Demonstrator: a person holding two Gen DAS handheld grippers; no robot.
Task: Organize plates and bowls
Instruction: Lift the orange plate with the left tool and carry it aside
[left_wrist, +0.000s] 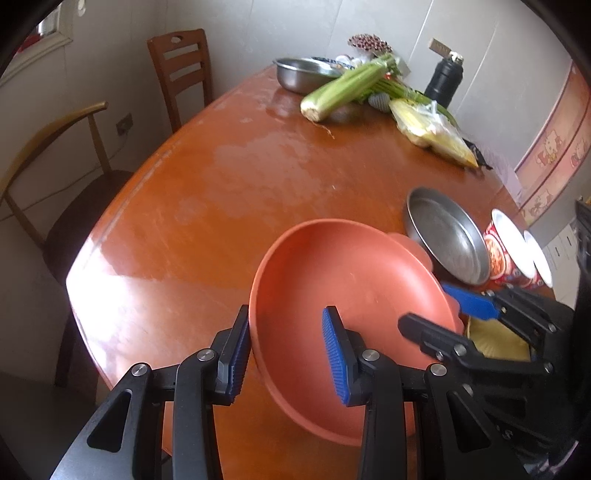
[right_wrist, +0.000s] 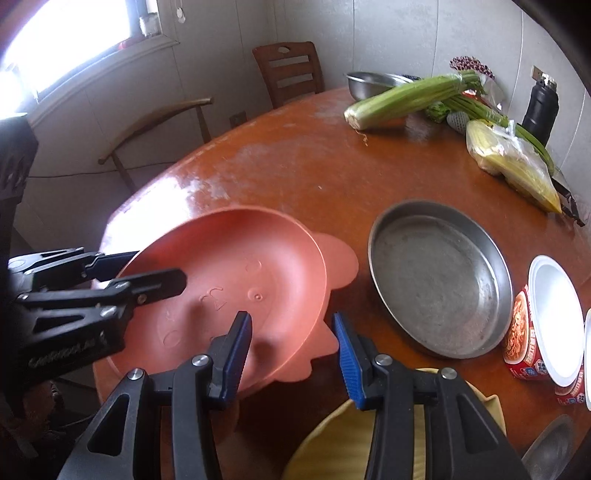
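Left gripper (left_wrist: 286, 350): jaws clamped on the near-left rim of the orange bowl (left_wrist: 351, 288), one blue pad outside the wall, the other inside.
Right gripper (right_wrist: 293, 354): jaws clamped on the bowl's opposite rim, one pad inside, one outside; in the left wrist view it reaches in from the right.
Orange bowl: wide and shallow, tilted, gripped on both sides, over the near part of the wooden table (left_wrist: 207, 192); whether it touches the tabletop cannot be told.
Orange flat piece (right_wrist: 336, 258): wavy-edged, under the bowl.
Steel pan (right_wrist: 439, 277): round, empty, on the table just right of the bowl.
Yellow dish (right_wrist: 332, 435): below the right gripper, partly hidden.
Noodle cups (right_wrist: 535, 332): right of the pan.
Far end: celery (left_wrist: 343, 88), steel bowl (left_wrist: 303, 72), bagged corn (left_wrist: 432, 133), dark flask (left_wrist: 445, 79).
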